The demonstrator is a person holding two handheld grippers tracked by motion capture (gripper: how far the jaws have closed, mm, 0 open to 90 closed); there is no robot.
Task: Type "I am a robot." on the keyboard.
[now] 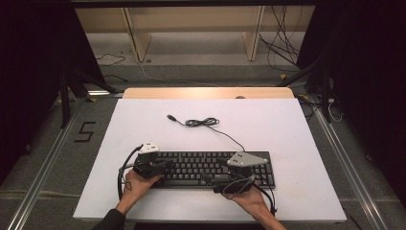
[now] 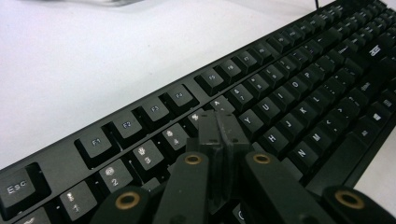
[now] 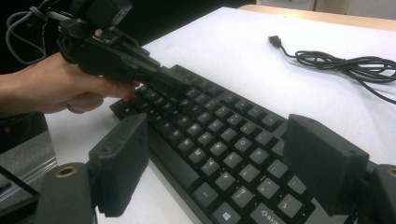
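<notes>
A black keyboard [image 1: 210, 168] is lying near the front of the white bench [image 1: 287, 124], with its cable [image 1: 203, 122] trailing behind it. The left gripper [image 2: 219, 133] is being held closed, tips over the number keys. The right gripper [image 3: 224, 163] is being held wide open above the keyboard's right half.

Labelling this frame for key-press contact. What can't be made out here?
- Left gripper tips over the keyboard, left gripper view: the closed jaws hide the key beneath, so contact can't be told.
- Keyboard's near right end, right gripper view: cut off by the bottom edge and the right gripper pads.
- Key legends, high view: too small.
- Cable plug type: too small.
</notes>
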